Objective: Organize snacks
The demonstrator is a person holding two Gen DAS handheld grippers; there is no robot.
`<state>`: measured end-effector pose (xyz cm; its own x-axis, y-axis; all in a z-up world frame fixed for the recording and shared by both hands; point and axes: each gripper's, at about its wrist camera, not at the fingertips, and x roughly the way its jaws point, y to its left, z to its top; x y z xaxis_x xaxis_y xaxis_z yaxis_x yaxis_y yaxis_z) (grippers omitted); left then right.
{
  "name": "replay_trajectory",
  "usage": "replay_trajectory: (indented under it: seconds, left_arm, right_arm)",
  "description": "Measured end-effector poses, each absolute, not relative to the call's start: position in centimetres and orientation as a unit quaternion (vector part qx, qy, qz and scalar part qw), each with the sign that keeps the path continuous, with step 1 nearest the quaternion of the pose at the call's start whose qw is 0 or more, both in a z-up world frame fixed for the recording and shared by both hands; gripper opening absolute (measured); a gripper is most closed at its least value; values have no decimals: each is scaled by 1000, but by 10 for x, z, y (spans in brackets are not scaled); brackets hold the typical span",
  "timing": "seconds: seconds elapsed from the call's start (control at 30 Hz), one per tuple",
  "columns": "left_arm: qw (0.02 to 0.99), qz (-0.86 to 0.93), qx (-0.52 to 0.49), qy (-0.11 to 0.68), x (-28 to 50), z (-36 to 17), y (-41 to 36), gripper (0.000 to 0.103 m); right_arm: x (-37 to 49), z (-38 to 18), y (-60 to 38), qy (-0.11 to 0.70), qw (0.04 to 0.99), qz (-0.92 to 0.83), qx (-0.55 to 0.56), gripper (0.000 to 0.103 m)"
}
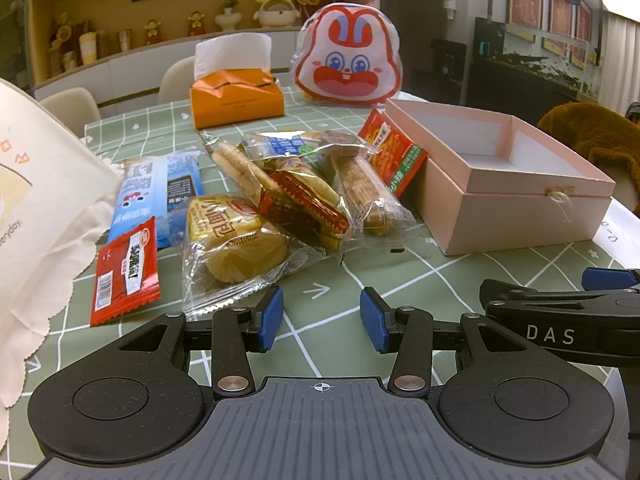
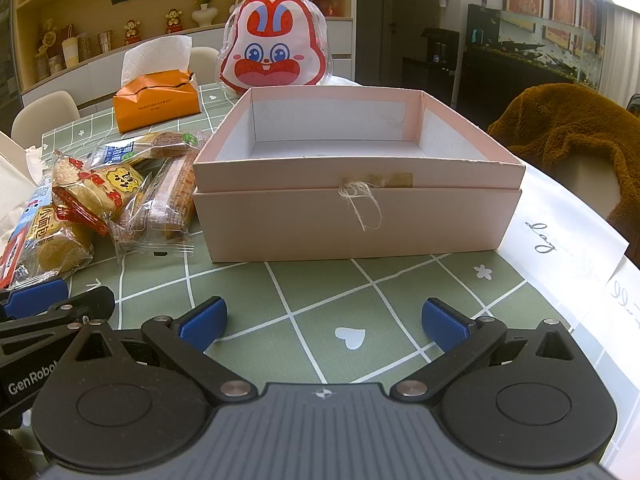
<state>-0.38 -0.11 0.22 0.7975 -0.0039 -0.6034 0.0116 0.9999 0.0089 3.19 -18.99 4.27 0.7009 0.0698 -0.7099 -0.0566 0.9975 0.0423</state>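
Both wrist cams low, fwd; share pink box [image 1: 516, 216] [image 2: 360, 216].

Right gripper [image 2: 323, 320] at bottom centre of frame, blue pads [image 2: 202, 322] spread wide, nothing btwn them, over green grid tablecloth [image 2: 320, 292]. Pink box [image 2: 356, 216] mid-frame, open top, white inside, twine knot on front wall. Snack pile [image 2: 116, 192] at left, touching box's left wall; bun pack [image 2: 56, 240] nearest the lens. Left gripper [image 2: 36, 300] pokes in at lower left edge. Orange tissue box [image 2: 156, 104] upper left. Rabbit-face bag [image 2: 274, 48] behind box, top centre. Brown fleece [image 2: 568, 128] at right edge.
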Motion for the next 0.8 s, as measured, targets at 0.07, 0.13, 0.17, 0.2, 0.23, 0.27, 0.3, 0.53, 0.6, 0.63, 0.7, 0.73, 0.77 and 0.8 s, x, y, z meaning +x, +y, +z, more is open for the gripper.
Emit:
replay_trajectory:
  seconds: [0.07,0.13,0.17,0.2,0.23,0.27,0.3,0.53,0.6,0.63,0.7,0.73,0.77,0.8]
  left_arm:
    - [948,-4,5,318,-7,3,-2,49]
    - [948,-5,3,318,-6,2,1,49]
    - [948,-5,2,318,-6,2,1,49]
    - [948,-5,2,318,-6,2,1,49]
    - [948,-5,1,319,-6,2,1,49]
    - [948,-5,2,319,-6,2,1,49]
    - [948,-5,1,318,-6,2,2,49]
    - [948,-6,-1,318,-6,2,1,49]
    - [948,-6,0,318,-6,2,1,49]
    - [948,-5,1,319,-5,1,1,49]
    - [948,-5,2,319,-5,1,1,49]
    - [948,-5,2,319,-5,1,2,49]
    - [948,-5,1,319,-5,1,2,49]
    - [948,-5,2,319,-5,1,2,49]
  right_arm:
    - [32,43,-190,385,922,34,9,103]
    - [32,43,-190,385,922,34,9,103]
    - [32,43,-190,385,922,34,9,103]
    - [32,43,-190,385,922,34,9,103]
    - [32,43,-190,385,922,34,9,103]
    - [32,43,-190,385,922,34,9,103]
    - [32,43,-190,385,922,34,9,103]
    - [32,43,-190,385,922,34,9,103]
    - [32,43,-190,385,922,34,9,103]
    - [32,43,-190,385,922,34,9,103]
    - [32,43,-190,385,922,34,9,103]
    - [32,43,-190,385,922,34,9,103]
    - [32,43,-190,385,922,34,9,103]
    - [32,42,-190,385,922,34,9,103]
